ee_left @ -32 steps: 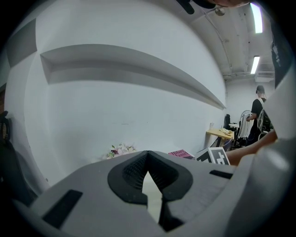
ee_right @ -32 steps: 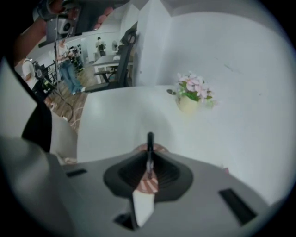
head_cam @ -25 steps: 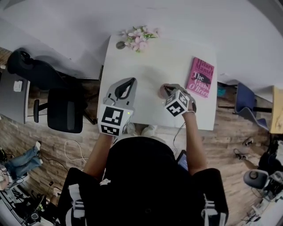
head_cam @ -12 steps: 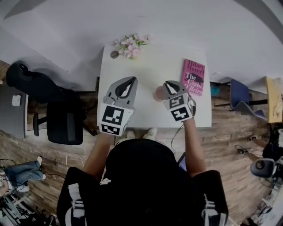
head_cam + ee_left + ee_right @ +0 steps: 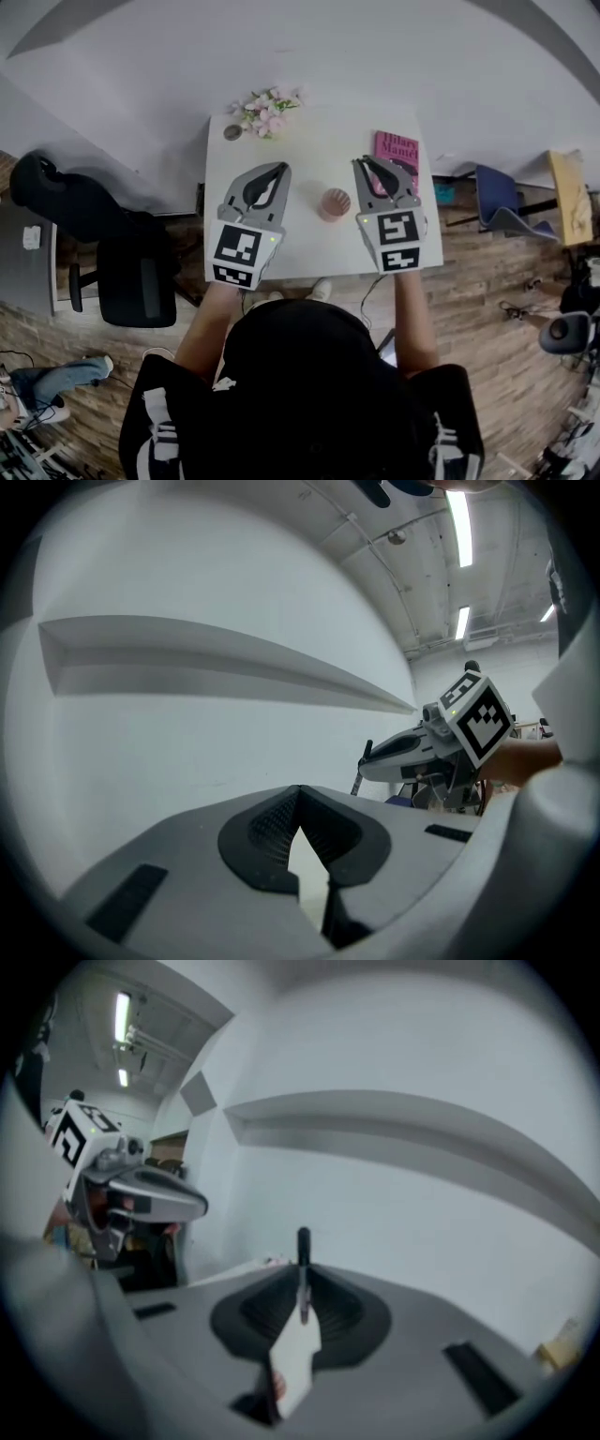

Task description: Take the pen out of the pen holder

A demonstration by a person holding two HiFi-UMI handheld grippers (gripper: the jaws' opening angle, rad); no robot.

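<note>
A pink pen holder (image 5: 335, 203) stands on the white table (image 5: 300, 150), between my two grippers and below them. My right gripper (image 5: 367, 162) is raised to its right and is shut on a thin dark pen (image 5: 303, 1252), which stands upright between the pads, clear of the holder. In the left gripper view the same pen (image 5: 364, 758) pokes out at the right gripper's tips. My left gripper (image 5: 280, 169) hovers left of the holder with its tips (image 5: 298, 795) together and nothing between them.
A pink book (image 5: 397, 151) lies on the table at the right, partly under the right gripper. A bunch of pink flowers (image 5: 266, 110) and a small round object (image 5: 232, 132) sit at the far edge. A black chair (image 5: 136, 272) stands left of the table.
My right gripper has lifted up off the holder with the pen and turned level, ending to the holder's right. The left gripper has risen a little.
</note>
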